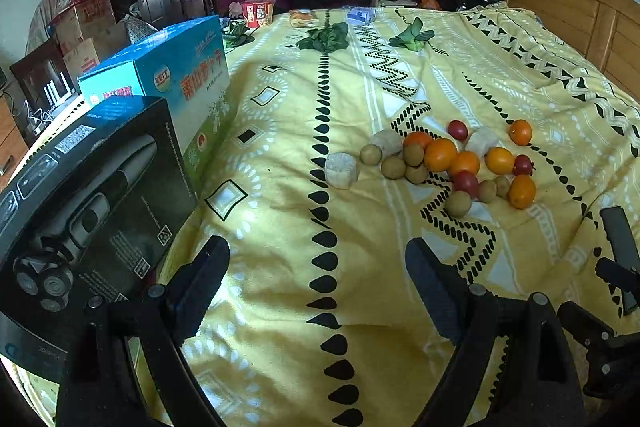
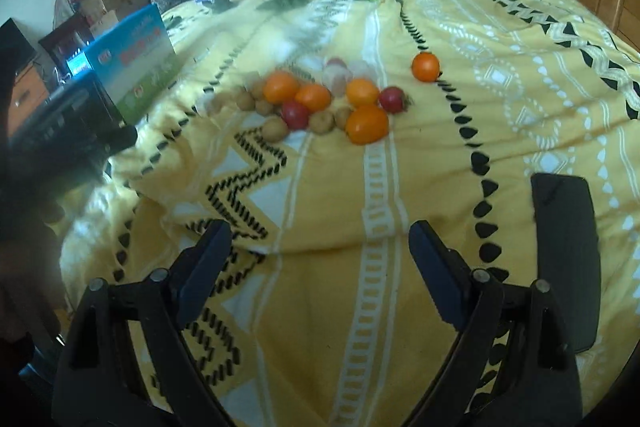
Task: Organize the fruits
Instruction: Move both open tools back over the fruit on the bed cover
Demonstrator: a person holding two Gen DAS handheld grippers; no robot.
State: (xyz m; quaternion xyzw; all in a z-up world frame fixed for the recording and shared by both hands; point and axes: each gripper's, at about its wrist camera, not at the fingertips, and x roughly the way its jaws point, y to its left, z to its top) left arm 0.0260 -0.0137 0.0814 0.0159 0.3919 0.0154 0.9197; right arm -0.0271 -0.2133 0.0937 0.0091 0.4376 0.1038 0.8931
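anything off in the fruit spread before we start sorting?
Mostly a jumbled heap. One orange fruit lies alone, apart from the main pile. A pale cylindrical block also lies apart on the other side of the pile. Nothing looks spilled or damaged.

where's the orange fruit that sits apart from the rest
In the right wrist view the lone orange fruit lies on the yellow bedspread, up and right of the main fruit pile, beside a line of black teardrops.

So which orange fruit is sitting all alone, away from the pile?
The orange fruit farthest back on the right of the yellow blanket. It touches nothing, while the other orange ones huddle with the red and brown fruits.
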